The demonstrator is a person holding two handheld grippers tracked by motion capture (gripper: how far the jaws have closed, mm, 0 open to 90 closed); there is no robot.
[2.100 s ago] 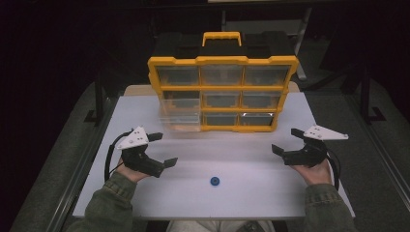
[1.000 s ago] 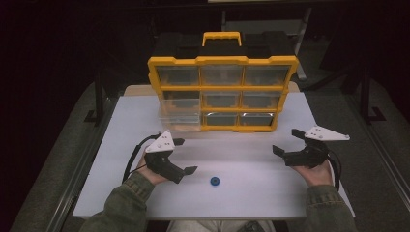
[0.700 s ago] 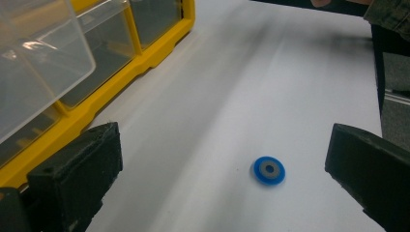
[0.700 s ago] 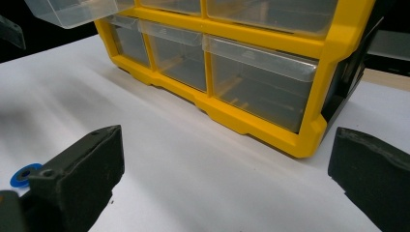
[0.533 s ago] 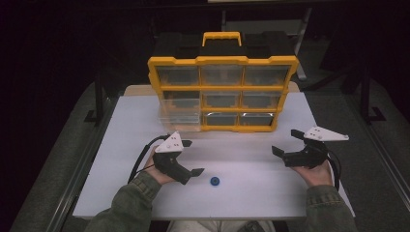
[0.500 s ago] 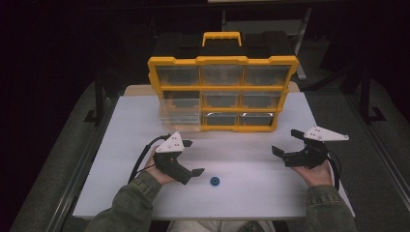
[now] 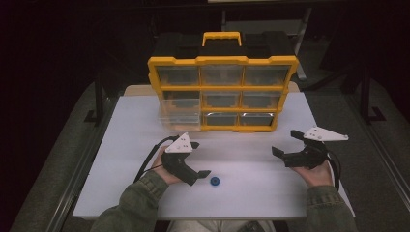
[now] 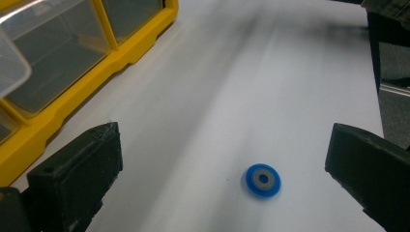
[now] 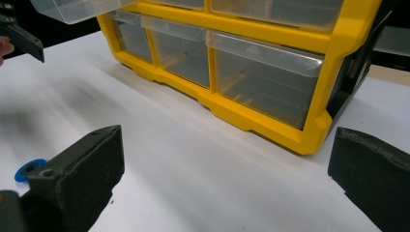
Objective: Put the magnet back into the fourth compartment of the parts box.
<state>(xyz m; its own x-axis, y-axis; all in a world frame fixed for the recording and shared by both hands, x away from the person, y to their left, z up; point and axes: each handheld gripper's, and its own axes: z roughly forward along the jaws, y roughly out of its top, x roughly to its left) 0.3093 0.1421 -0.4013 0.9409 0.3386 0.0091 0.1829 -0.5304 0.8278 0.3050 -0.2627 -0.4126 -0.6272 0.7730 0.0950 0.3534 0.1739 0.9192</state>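
While jaws gape | left gripper (image 7: 200, 166) nears blue washer (image 7: 214, 181) | right gripper (image 7: 286, 145) apart too

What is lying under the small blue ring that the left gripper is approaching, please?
The blue ring lies flat on the bare white table, between the left gripper's open fingers. Whatever is beneath it is covered.

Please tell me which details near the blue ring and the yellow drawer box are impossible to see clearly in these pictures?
- Blue ring: its material is too small and blurred to tell; in the right gripper view the right tool's jaw covers part of it.
- Left tool: the high view cannot settle whether it touches the ring.
- Yellow drawer box: drawer contents are unclear behind glare; the pulled-out clear drawer looks empty, not certain.
- Right tool: its jaw tips are cut off by the edge of its own view.
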